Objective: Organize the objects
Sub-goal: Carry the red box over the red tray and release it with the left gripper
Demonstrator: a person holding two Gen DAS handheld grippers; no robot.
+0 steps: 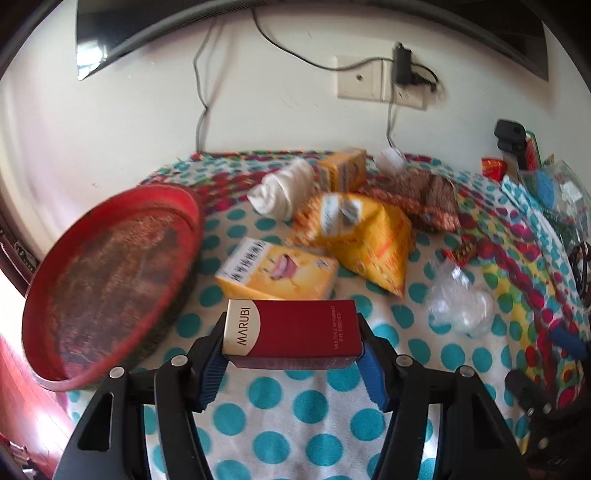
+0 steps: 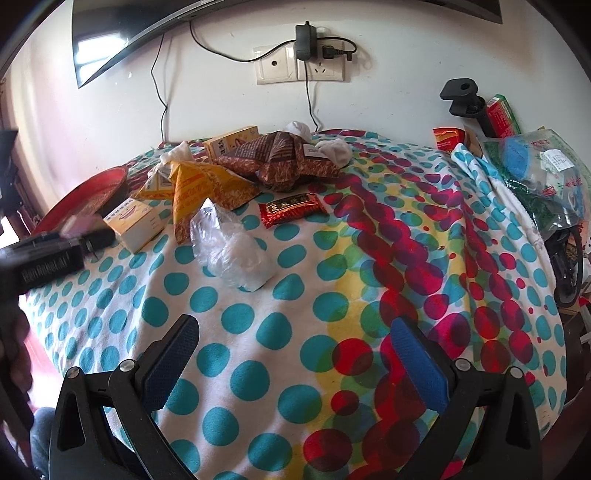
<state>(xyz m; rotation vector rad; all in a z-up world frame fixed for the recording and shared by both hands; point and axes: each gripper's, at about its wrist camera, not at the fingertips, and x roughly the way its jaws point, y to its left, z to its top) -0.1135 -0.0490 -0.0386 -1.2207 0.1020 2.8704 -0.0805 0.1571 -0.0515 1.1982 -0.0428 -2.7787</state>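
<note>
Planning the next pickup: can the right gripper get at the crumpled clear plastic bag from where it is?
Probably yes: the right gripper is open and empty, and only bare dotted cloth lies between it and the clear plastic bag.

Bare spotted cloth lies open before the right tongs; farther back a clear plastic bag and red sachet block the middle; yellow boxes crowd behind (toward the wall); the red tray bars the left edge.

A white wall socket plate with a black adapter plugged in sits on the far wall; a dark screen hangs above-left.
</note>
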